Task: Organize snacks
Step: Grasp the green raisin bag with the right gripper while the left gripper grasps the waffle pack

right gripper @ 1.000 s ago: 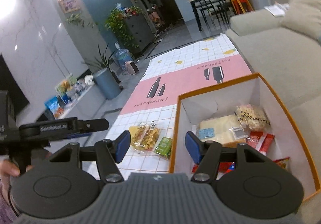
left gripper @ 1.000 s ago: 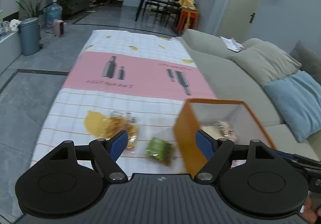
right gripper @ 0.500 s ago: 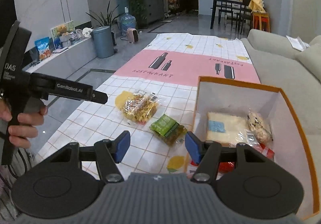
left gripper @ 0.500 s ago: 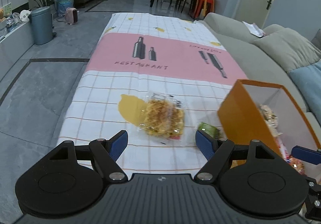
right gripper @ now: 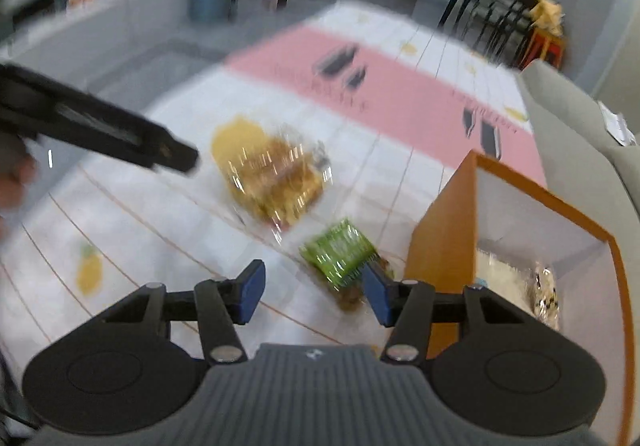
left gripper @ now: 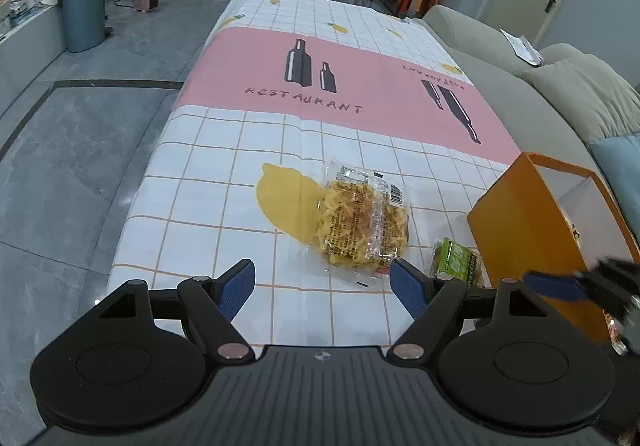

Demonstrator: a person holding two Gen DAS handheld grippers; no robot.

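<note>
Left gripper (left gripper: 322, 288) is released, jaws wide with nothing between them, hanging over the checked cloth on the counter (left gripper: 224, 182); the clear bag of yellow snacks (left gripper: 362, 224) lies just ahead of its fingertips, a bit toward the right finger. Right gripper (right gripper: 314, 292) is also released, its jaws have just been closing with nothing clamped between them, and the green snack packet (right gripper: 340, 254) lies on the cloth just ahead, by its right finger. The orange box (right gripper: 444, 246) stands to the right of that packet, open, with snack packs inside; this view is blurred.
</note>
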